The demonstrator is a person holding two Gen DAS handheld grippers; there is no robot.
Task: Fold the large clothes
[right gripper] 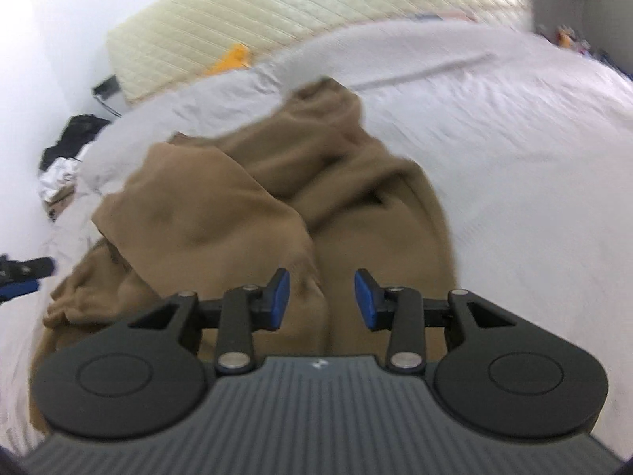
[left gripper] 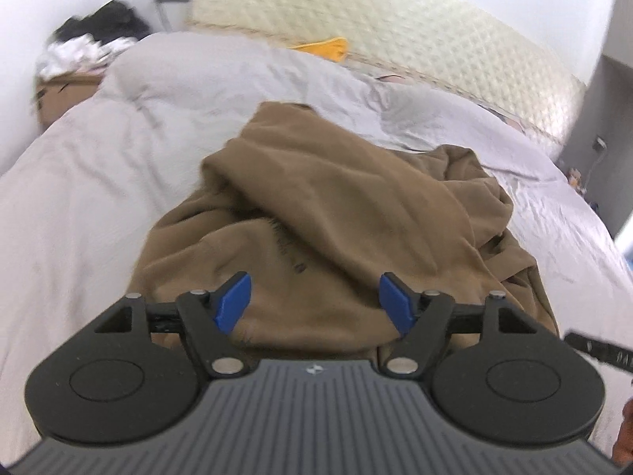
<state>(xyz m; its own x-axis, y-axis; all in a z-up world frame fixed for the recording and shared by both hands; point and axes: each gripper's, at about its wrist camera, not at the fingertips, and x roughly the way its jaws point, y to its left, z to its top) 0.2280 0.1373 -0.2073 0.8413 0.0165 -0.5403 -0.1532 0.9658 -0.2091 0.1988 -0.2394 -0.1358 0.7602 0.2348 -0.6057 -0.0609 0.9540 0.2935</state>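
While brown garment (left gripper: pixel 316 206) lies crumpled on bed (left gripper: pixel 79 198), left gripper (left gripper: pixel 316 304) and right gripper (right gripper: pixel 321 301) jaws released, nothing gripped

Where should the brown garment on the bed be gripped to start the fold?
Probably at the near edge of the brown garment: it lies bunched, but that hem lies flattest, just below the open left gripper and right gripper. Come from the near side, angled downward, one gripper toward each end.

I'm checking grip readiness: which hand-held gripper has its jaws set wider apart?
The left hand-held gripper: its blue pads stand well apart over the brown garment, while the right hand-held gripper shows a narrower gap.
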